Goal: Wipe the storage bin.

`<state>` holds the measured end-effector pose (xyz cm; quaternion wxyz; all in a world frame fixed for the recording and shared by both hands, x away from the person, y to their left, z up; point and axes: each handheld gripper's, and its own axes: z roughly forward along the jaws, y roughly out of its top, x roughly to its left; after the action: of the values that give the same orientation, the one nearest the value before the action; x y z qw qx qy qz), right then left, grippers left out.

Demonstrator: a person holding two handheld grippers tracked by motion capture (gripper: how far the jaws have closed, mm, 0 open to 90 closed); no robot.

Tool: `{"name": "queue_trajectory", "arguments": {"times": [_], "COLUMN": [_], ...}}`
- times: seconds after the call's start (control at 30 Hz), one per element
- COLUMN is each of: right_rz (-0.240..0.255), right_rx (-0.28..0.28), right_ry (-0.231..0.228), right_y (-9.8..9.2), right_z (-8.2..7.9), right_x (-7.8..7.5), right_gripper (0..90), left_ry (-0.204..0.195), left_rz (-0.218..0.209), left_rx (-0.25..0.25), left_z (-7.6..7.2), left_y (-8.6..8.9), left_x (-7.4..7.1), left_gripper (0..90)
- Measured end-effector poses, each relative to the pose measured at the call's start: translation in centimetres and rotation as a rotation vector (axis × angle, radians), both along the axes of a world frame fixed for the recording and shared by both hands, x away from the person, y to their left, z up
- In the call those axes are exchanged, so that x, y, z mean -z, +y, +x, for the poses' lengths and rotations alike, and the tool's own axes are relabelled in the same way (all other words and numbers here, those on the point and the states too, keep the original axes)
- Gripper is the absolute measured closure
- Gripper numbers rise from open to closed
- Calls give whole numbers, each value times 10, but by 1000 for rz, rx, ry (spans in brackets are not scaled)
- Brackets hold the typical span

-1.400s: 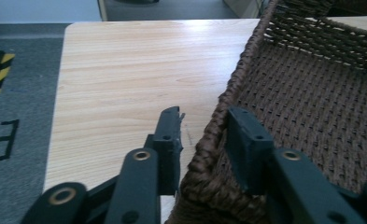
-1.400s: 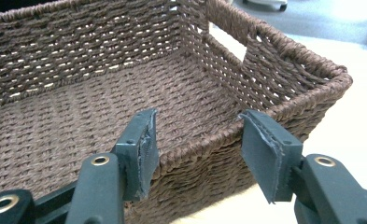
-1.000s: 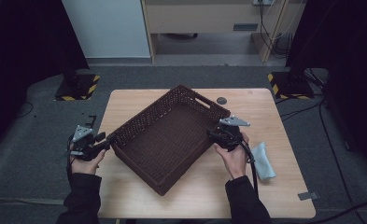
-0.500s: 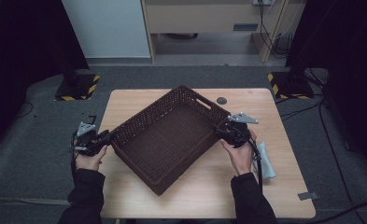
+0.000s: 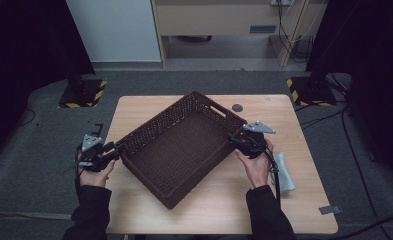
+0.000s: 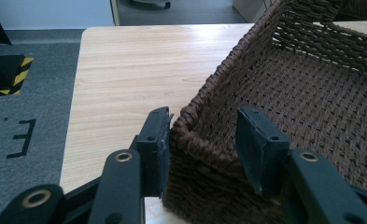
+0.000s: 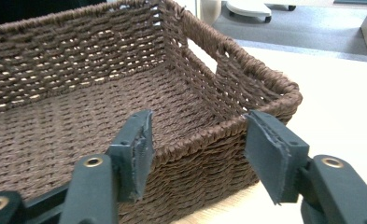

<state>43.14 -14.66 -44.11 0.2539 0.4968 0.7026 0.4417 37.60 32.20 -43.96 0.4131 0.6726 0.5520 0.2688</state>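
While both hands sit at opposite sides of it, the tabletop carries a big dark brown woven basket, set at an angle near the middle, nothing inside it. Basket has a cut-out handle slot in its far end wall. Left tongs at the basket's left corner: in the left gripper view the rim corner sits between the jaws, the outer pad touching or just shy of the weave, the inner pad standing clear inside the basket. Jaws part open and have just been opening again, with the rim between them, no clamp on it. Right tongs at the basket's right corner: in the right gripper view the jaws straddle the rim corner, one inside and one outside, gap visible on both sides, spread wide, gripping nothing. A pale folded cloth lies on the tabletop near its right edge, just beside the right hand, partly under the cable. Small dark round disc on the tabletop just beyond the basket's far end, apart from it.
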Motion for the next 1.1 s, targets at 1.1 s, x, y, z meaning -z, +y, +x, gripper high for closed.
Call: {"name": "queue_trajectory", "arguments": {"times": [1.1], "right_rz": [5], "right_rx": [29], "right_ry": [-11], "right_y": [-7], "right_z": [-4], "right_x": [5], "right_gripper": [433], "left_ry": [-14], "left_rz": [-28], "left_rx": [27], "left_z": [2], "left_y": [-6], "left_x": [0], "left_gripper": [488]}}
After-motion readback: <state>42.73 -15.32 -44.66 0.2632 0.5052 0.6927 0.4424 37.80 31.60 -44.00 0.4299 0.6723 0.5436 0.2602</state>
